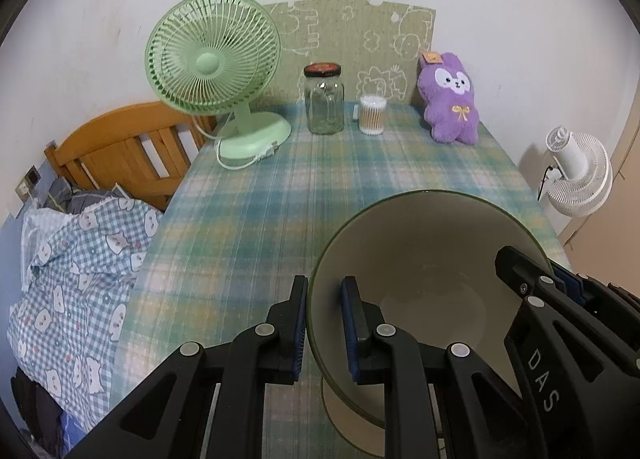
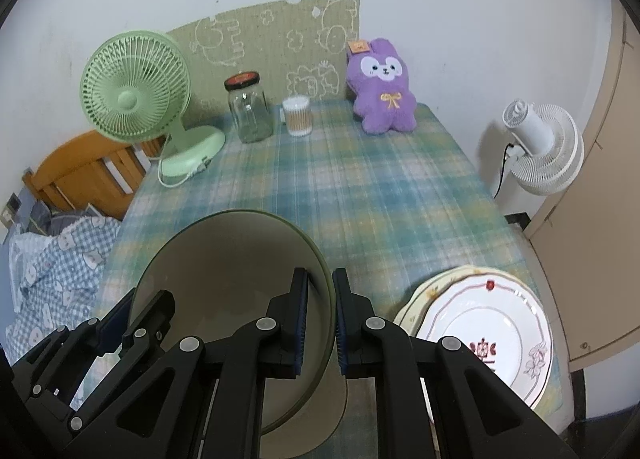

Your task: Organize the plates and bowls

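Green-rimmed ceramic bowl is being gripped by both tools at once: the left hand-held gripper is being kept closed on its left rim, w/ one pad inside the wall & one outside, and the right hand-held gripper is being kept closed the same way on the opposite rim. The bowl is being held low over the near part of the desk; whether its foot is touching the plaid cloth cannot be told, since the base is hidden behind the tools.

Just to the right, at the near right corner, two plates are already lying stacked, a white one w/ red trim on a cream floral one. So approx. half the job is being judged done: plates look gathered, the bowl is not yet set down or released, and no other bowls are being seen.

Further back, untouched: a green fan, a glass jar, a cotton-swab tub & a purple plush are standing along the wall edge.
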A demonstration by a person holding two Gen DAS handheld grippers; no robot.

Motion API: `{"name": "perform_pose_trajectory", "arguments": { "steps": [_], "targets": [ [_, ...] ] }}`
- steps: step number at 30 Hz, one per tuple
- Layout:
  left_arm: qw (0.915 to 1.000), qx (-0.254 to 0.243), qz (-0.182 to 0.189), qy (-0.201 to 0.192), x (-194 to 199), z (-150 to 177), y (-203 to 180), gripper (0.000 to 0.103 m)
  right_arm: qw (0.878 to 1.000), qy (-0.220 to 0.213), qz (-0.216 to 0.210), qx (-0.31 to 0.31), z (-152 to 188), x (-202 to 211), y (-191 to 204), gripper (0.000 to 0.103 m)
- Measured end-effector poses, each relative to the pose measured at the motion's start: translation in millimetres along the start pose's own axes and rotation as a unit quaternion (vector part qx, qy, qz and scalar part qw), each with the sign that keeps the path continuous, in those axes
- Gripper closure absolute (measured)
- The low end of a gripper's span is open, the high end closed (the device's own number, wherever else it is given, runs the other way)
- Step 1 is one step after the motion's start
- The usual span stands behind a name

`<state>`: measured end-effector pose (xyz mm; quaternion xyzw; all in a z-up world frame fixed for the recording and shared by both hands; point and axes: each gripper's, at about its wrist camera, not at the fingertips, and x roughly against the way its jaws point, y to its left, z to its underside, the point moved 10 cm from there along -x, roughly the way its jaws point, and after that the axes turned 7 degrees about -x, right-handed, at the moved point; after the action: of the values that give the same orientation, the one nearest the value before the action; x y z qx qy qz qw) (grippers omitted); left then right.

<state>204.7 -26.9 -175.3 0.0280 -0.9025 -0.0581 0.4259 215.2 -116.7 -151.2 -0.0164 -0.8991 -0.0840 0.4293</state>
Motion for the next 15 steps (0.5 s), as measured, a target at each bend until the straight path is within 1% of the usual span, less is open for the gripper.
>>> {"name": "perform_pose_trajectory", "arguments": {
  "steps": [11, 15],
  "targets": [
    [0.9996, -0.009, 0.002, 0.027, -15.1, 37.6, -5.1, 0.089, 0.999, 0.035, 0.005, -0.012, 40.9, -17.8, -10.7, 0.088],
    [0.9992, -0.012, 0.002, 0.038, -20.8, 47.8, -7.3, 0.089, 0.999, 0.047, 0.007, -0.017, 50.3, -24.8, -13.7, 0.088]
  ]
}}
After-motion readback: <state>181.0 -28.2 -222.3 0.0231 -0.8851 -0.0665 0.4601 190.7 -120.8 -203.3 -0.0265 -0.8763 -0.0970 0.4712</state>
